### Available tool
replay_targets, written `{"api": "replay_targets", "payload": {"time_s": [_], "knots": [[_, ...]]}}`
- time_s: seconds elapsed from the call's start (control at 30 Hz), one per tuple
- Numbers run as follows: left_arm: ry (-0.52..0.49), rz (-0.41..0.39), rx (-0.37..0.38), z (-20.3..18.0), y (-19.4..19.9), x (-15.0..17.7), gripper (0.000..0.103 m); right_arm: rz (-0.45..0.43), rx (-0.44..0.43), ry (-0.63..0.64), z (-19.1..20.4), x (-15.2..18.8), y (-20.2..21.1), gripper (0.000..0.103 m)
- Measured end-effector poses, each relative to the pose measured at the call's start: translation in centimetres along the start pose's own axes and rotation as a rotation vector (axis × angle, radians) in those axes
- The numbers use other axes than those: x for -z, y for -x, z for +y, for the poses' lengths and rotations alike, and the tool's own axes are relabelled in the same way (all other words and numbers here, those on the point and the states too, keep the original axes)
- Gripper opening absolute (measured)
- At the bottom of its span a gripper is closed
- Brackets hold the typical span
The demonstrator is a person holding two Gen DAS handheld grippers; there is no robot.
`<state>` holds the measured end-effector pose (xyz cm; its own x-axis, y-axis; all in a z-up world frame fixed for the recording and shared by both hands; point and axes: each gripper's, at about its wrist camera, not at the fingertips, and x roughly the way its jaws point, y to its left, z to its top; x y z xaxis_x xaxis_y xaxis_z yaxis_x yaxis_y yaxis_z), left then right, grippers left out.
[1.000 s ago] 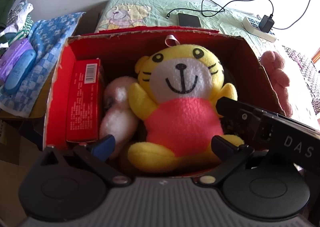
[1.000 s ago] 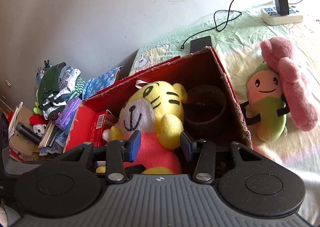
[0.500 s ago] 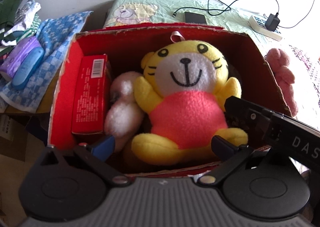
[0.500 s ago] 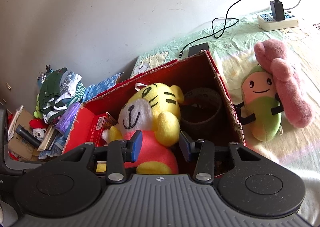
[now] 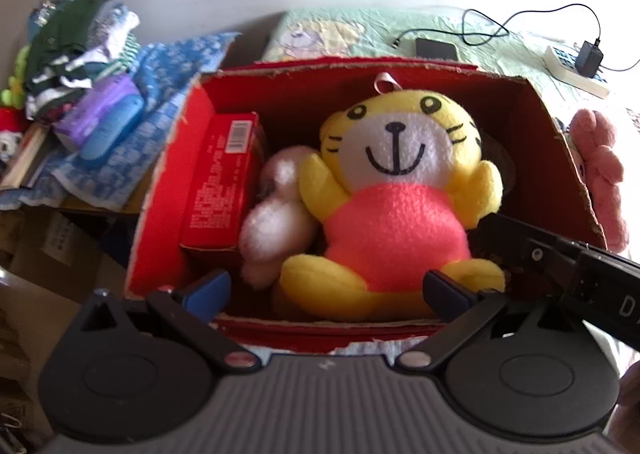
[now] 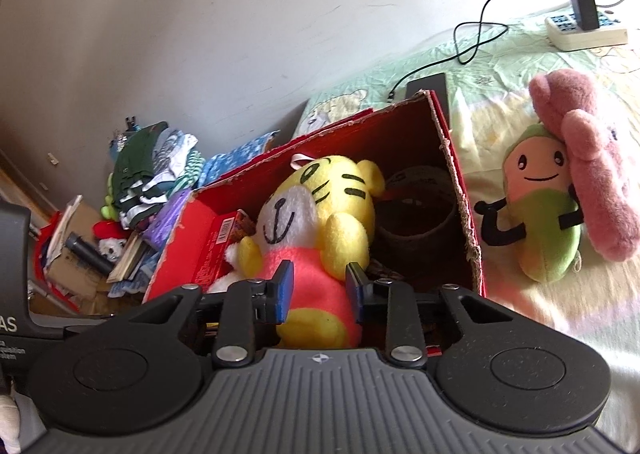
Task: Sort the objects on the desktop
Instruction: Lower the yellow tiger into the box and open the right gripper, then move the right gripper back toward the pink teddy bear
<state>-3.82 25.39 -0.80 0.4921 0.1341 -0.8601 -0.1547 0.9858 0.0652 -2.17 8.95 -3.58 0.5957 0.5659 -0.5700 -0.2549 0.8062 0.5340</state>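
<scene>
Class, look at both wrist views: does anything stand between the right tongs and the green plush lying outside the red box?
Yes. The box's right wall rises between the right tongs, which hang open over the tiger plush inside the box, and the green plush on the bedsheet beyond it. Clearing that wall looks necessary.

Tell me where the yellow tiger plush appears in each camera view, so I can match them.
Left wrist: yellow tiger plush at centre, inside the red box, facing the camera.
Right wrist: yellow tiger plush at lower centre, leaning left.
Shared landmark: the small red carton on the plush's left.
</scene>
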Motion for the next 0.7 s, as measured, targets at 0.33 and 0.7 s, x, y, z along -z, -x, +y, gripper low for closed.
{"api": "replay_targets", "payload": {"time_s": [0.33, 0.7], "knots": [[0.022, -0.095, 0.012, -2.9, 4.0, 0.7, 0.102, 0.013, -0.15, -0.001, -2.5, -1.1, 2.6, 0.034], [-0.005, -0.086, 0.36, -11.0, 5.3, -0.9, 0.102, -0.113, -0.137, -0.069, -10.2, -2.0, 9.0, 0.035]]}}
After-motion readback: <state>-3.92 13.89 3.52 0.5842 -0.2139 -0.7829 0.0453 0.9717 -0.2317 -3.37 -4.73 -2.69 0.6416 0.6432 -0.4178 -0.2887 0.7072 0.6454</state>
